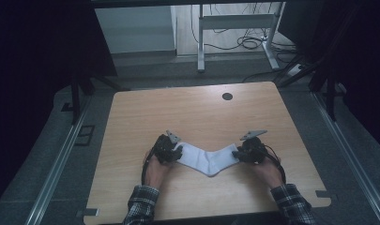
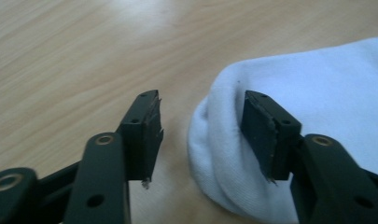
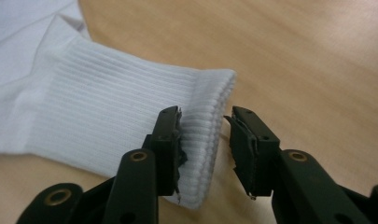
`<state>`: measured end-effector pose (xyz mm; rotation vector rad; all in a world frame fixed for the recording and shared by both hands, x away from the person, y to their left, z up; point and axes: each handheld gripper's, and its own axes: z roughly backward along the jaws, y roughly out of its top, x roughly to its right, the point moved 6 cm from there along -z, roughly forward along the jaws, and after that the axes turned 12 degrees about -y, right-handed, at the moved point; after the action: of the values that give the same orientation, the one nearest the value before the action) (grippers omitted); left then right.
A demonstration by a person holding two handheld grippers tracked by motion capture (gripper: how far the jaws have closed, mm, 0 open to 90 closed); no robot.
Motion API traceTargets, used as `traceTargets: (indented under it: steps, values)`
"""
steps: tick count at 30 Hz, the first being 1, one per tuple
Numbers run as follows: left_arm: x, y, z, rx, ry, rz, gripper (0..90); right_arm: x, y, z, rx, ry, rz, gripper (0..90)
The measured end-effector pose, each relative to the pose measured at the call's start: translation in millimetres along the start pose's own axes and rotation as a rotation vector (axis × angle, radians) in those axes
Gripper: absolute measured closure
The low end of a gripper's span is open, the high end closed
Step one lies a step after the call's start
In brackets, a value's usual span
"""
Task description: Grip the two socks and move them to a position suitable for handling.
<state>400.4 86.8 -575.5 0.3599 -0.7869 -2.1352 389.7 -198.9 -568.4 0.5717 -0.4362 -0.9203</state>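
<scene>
Here, the white sock (image 1: 207, 159) lies bent on the near part of the wooden table (image 1: 192, 112). The left gripper (image 2: 200, 135) and right gripper (image 3: 205, 144) are at its two ends, jaws apart, and both forearms reach in low from the near edge.

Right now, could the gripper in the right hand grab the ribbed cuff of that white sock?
Probably yes. The right gripper stands open astride the cuff edge of the white sock, and nothing blocks it.
</scene>
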Motion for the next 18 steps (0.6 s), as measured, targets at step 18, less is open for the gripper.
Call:
traceTargets:
  steps: [18]
  values:
    - [24.3,-24.4,57.6,0.121,-0.197,0.050,19.6,-2.6,-1.4,39.4,0.126,0.011,0.016,30.2]
